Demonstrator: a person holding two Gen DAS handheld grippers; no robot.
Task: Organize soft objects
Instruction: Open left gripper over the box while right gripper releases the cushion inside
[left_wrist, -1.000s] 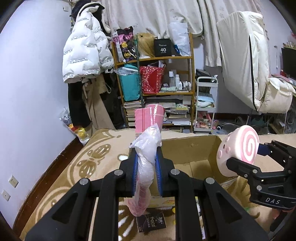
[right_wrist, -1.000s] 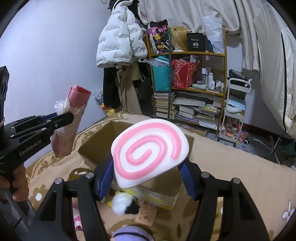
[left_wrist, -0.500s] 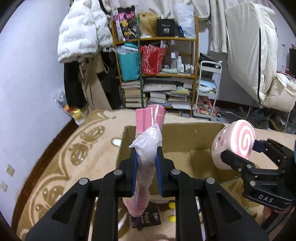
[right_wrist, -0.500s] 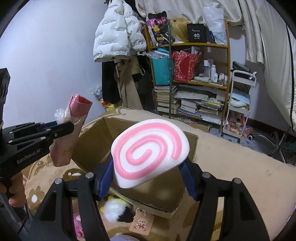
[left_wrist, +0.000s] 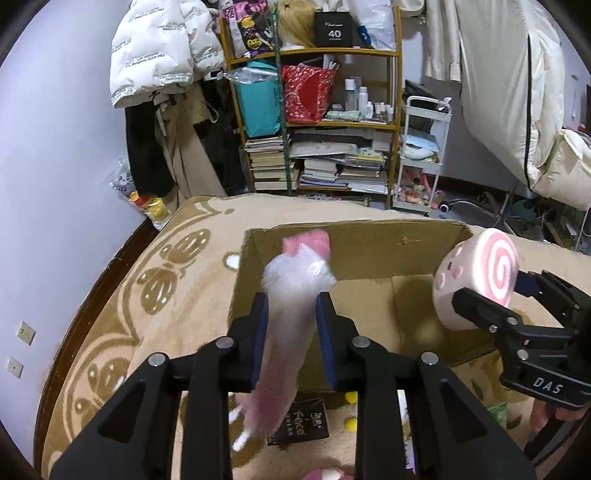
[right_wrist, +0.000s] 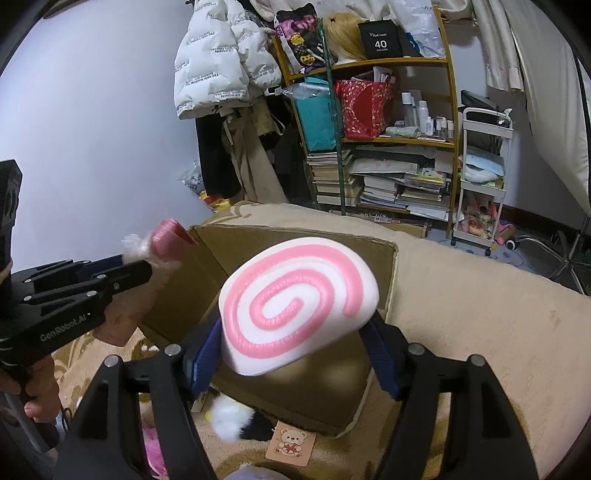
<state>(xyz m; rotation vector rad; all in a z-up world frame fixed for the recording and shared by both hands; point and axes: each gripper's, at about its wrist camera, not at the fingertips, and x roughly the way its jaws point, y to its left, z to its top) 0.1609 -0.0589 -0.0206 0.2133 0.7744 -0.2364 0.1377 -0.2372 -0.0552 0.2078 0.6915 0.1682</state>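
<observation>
My left gripper (left_wrist: 290, 314) is shut on a pink roll in a clear plastic bag (left_wrist: 286, 332), held at the near left wall of an open cardboard box (left_wrist: 354, 251); the roll looks blurred. My right gripper (right_wrist: 295, 347) is shut on a white plush with a pink swirl (right_wrist: 295, 306), held over the box's near right part (right_wrist: 288, 391). In the left wrist view the plush (left_wrist: 476, 277) and right gripper (left_wrist: 491, 299) sit at the box's right side. In the right wrist view the left gripper (right_wrist: 140, 266) holds the roll (right_wrist: 168, 240) at the box's left edge.
The box rests on a tan patterned blanket (left_wrist: 147, 295). Small plush toys (right_wrist: 236, 417), a bear tag (right_wrist: 291, 441) and a dark packet (left_wrist: 303, 422) lie in front of the box. A cluttered shelf (left_wrist: 314, 122), hanging coats (left_wrist: 159, 74) and a white cart (left_wrist: 421, 155) stand behind.
Both grippers have moved forward and down toward the box. The left gripper's roll now tips over the box's near wall and looks blurred. The swirl plush now hangs over the box opening.
</observation>
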